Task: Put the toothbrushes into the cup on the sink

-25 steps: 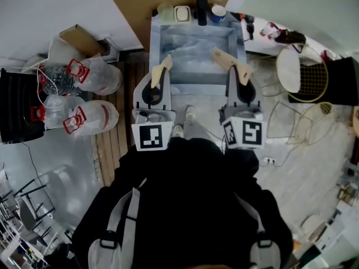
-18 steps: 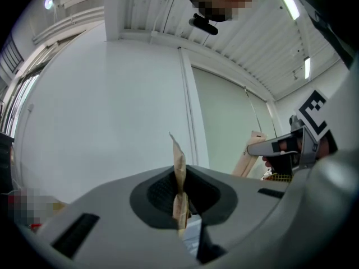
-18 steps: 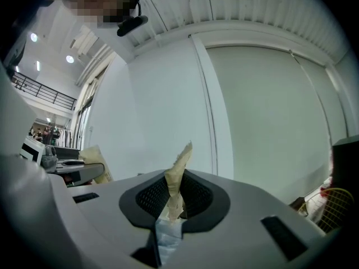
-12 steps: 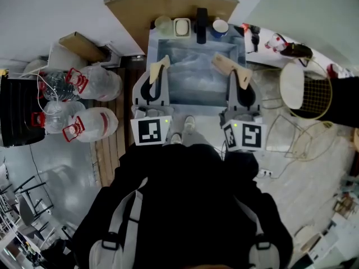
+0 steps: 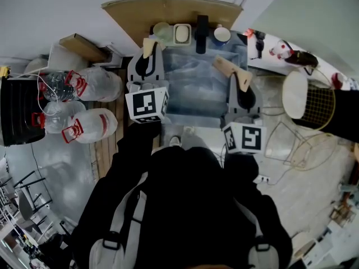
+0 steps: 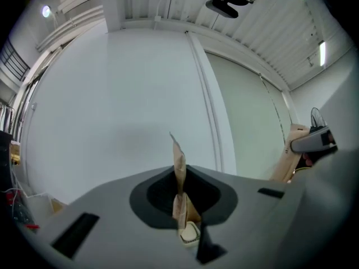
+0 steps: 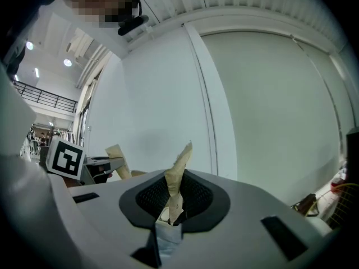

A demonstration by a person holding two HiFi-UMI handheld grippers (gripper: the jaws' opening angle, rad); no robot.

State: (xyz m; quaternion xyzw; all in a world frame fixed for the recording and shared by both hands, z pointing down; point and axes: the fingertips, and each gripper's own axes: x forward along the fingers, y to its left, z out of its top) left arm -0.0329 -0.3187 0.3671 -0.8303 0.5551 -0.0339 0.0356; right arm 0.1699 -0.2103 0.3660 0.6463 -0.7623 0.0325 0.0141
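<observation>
The sink (image 5: 193,94) lies ahead of me in the head view. On its back rim stand a pale green cup (image 5: 162,30), a soap dish (image 5: 182,33), a black tap (image 5: 202,24) and a blue-and-white cup (image 5: 222,34). I make out no toothbrush in any view. My left gripper (image 5: 149,45) is stretched to the sink's back left corner, just beside the pale cup, its tan pads pressed together with nothing between them (image 6: 178,167). My right gripper (image 5: 224,66) hovers over the sink's right side, also shut and empty (image 7: 178,178).
Large water jugs (image 5: 92,86) and a black crate (image 5: 19,111) stand on the floor at the left. A white round seat (image 5: 296,94) and wire baskets (image 5: 320,102) are at the right. Small red items (image 5: 258,38) lie on the shelf right of the sink.
My left gripper has moved forward from the sink's near left edge to its back left corner, beside the pale cup. The right gripper has hardly shifted.
</observation>
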